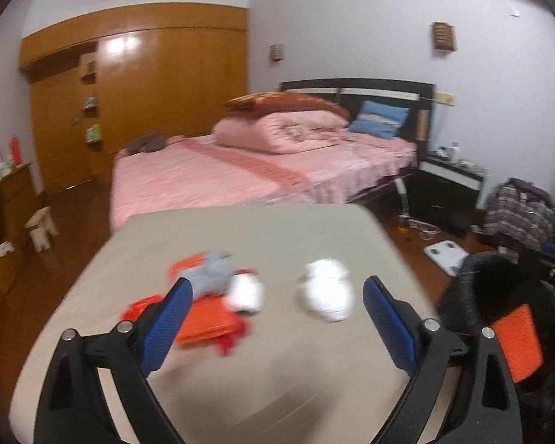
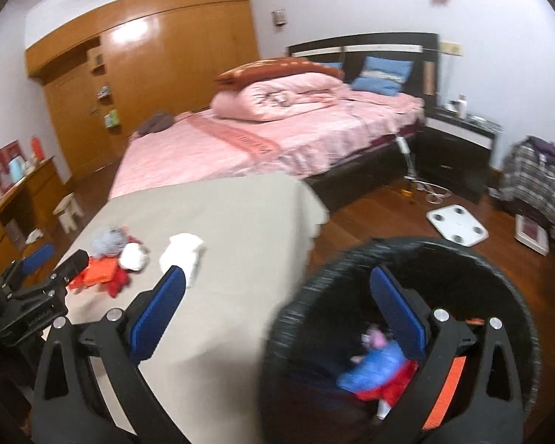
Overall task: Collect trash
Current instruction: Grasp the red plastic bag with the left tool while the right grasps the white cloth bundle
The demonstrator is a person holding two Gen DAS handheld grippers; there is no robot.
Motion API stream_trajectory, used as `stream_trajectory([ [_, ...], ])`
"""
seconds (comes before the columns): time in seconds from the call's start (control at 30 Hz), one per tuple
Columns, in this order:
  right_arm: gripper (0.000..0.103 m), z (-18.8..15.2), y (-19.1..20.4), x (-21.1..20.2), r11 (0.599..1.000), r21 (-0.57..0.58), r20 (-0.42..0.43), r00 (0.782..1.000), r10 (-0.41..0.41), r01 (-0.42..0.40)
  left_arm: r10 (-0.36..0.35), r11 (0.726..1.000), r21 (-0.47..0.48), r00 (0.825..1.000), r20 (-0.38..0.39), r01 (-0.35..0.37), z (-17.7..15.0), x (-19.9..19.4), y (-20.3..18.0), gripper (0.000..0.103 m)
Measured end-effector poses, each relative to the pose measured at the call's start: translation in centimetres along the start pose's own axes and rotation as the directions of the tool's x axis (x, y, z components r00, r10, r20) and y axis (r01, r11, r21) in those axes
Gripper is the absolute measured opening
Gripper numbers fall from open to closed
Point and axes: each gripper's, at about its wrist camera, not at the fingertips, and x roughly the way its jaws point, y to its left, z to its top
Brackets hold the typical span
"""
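Crumpled trash is seen on the beige surface (image 1: 240,229): a white paper wad (image 1: 327,290) lies apart from a heap of grey (image 1: 211,275), white (image 1: 246,292) and orange-red scraps (image 1: 207,320). The left gripper (image 1: 275,314) is held above the surface with its blue-padded fingers (image 1: 164,327) spread wide and nothing between them. The right gripper (image 2: 286,312) is likewise spread and empty, one finger over the surface edge, the other over the black bin (image 2: 314,333) beside it, where blue and red trash (image 2: 379,370) is already seen. A pink bed (image 1: 240,170) stands beyond.
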Motion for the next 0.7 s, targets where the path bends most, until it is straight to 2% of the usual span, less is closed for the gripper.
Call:
stream_trajectory([
  [0.1,0.097,0.2,2.7,2.4,0.999,-0.022,-0.016,1.000,0.026,-0.027,0.076,0.997,-0.024,0.997,-0.017,-0.077,-0.8,0.6,3.7,0.092],
  [0.27,0.097,0.0,6.5,6.4,0.998,-0.049,-0.042,0.998,0.035,-0.037,0.159,0.985,-0.057,0.985,-0.061,-0.163,-2.0,2.2,8.5,0.091],
  [0.43,0.097,-0.4,9.2,9.6,0.997,-0.068,-0.057,0.998,0.032,-0.036,0.195,0.975,-0.090,0.976,-0.101,-0.204,-3.1,3.8,11.6,0.091],
  [0.7,0.097,-0.7,11.5,14.9,0.996,-0.093,-0.117,0.993,0.007,-0.018,0.192,0.970,-0.120,0.971,-0.143,-0.210,-3.3,6.3,14.3,0.091],
])
